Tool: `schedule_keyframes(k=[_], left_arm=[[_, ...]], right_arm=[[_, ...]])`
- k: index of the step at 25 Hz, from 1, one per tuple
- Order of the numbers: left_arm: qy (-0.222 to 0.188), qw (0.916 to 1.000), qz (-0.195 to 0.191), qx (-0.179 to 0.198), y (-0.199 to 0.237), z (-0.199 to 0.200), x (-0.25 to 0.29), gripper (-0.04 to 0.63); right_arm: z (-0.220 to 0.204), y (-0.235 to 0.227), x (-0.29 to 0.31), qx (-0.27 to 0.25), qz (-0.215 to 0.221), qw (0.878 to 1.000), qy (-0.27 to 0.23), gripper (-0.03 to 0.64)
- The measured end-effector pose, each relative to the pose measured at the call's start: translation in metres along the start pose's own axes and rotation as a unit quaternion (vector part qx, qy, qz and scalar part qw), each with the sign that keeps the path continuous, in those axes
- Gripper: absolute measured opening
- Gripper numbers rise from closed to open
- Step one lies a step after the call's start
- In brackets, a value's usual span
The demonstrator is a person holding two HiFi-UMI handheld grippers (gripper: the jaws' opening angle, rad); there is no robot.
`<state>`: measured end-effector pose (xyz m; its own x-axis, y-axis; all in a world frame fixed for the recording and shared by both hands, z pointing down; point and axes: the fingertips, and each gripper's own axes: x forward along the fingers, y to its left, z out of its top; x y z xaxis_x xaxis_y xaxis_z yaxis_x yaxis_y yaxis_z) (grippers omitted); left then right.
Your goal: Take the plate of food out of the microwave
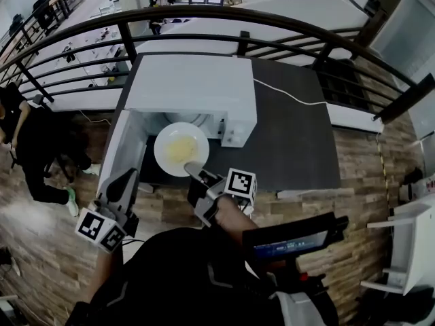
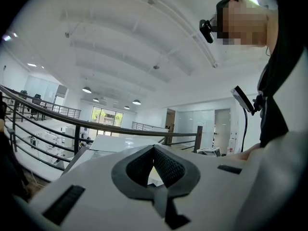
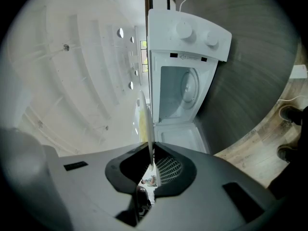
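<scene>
black curved railing | white cable on dark table | wood floor

Dark grey table on wood floor, 1 white microwave on its left part, door open, white cable trailing across the top.

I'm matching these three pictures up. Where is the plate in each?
Head view: plate at centre, before the open microwave, rim in the right gripper.
Left gripper view: not in it.
Right gripper view: edge-on, thin upright line at centre between its fingers.
Shared landmark: the microwave, in head and right gripper views.
</scene>
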<state>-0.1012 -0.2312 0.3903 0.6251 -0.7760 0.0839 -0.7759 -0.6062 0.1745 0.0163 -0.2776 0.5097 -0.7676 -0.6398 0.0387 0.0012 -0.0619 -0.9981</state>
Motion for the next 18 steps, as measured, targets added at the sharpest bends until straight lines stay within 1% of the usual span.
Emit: schedule_keyframes(k=[6, 12, 18], left_arm=[[-0.004, 0.9999, -0.016, 0.002, -0.004, 0.004, 0.004, 0.005], [-0.007, 0.9997, -0.023, 0.005, -0.006, 0.005, 0.007, 0.005], [-0.004, 0.9994, -0.034, 0.009, -0.011, 0.008, 0.010, 0.005]], right_arm=[[-0.004, 0.012, -0.007, 0.006, 0.017, 1.000, -0.005, 0.020], [-0.010, 0.017, -0.011, -0.009, 0.016, 1.000, -0.001, 0.020], [-0.008, 0.020, -0.015, 0.000, 0.021, 1.000, -0.012, 0.020]])
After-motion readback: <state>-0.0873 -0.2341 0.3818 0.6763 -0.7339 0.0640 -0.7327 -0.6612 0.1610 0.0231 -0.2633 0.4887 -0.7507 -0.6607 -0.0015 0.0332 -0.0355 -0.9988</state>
